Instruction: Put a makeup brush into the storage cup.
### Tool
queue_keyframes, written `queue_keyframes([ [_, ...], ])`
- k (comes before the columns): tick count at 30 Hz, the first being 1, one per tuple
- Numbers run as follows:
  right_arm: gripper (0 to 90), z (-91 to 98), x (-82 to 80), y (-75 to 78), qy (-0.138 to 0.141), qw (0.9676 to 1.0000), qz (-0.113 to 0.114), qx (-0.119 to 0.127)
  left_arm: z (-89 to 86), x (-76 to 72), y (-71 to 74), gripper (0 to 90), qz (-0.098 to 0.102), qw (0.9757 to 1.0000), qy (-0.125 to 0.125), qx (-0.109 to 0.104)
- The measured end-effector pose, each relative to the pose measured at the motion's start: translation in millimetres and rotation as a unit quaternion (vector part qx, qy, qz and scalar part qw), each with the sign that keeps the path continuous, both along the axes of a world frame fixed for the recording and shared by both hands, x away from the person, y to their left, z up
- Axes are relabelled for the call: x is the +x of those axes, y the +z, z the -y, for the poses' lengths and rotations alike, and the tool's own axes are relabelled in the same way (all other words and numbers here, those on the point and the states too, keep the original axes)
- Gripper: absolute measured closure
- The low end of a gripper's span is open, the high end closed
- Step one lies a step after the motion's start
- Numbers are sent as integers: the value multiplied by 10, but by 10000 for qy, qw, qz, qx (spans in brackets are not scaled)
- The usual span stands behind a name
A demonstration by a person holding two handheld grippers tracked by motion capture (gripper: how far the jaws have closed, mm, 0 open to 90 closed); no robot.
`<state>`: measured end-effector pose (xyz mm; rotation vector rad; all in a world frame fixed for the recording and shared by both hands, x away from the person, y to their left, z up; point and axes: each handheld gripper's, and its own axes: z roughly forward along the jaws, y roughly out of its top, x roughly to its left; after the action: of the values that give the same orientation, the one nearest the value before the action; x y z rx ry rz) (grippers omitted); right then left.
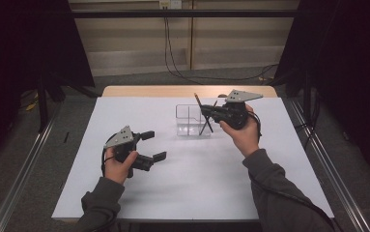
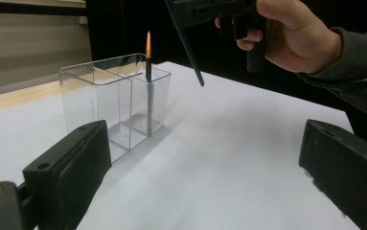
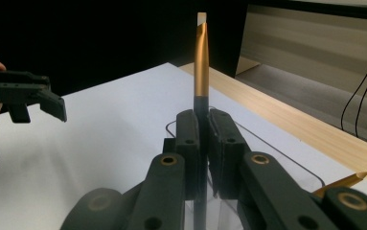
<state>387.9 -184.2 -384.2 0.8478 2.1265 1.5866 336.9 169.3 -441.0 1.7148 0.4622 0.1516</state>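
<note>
Jaws of the right gripper (image 3: 201, 143) clamp a brush (image 3: 201, 72) over the clear box (image 1: 192, 121) near the table's far edge; left gripper (image 1: 149, 147) gapes idle. Next, probably: lower it in.

In the right gripper view, the lower shaft of the held brush (image 3: 201, 72) disappears between the jaws of the right gripper (image 3: 201, 143), and a second brush (image 3: 344, 183) beside the clear container (image 3: 286, 160) shows just its gold tip behind the linkage. In the left gripper view, the top edge cuts off the right gripper (image 2: 210, 12), and the held brush's (image 2: 190, 55) upper end with it.
</note>
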Motion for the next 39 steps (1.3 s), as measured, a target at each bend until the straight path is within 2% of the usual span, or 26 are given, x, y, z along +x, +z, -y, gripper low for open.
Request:
queue_keyframes([
  [14,837,7,25,-10,-72,9999,87,130,-7,6,-9,37,-8,10000,-5,33],
  [16,837,4,30,-5,-64,9998,99,155,-2,3,-9,37,-27,10000,7,-21],
  [32,837,19,76,34,-148,9997,136,141,-8,4,-8,37,-30,10000,40,-25],
  [39,837,37,96,57,-191,9994,173,227,-14,3,-2,37,-9,10000,22,-23],
])
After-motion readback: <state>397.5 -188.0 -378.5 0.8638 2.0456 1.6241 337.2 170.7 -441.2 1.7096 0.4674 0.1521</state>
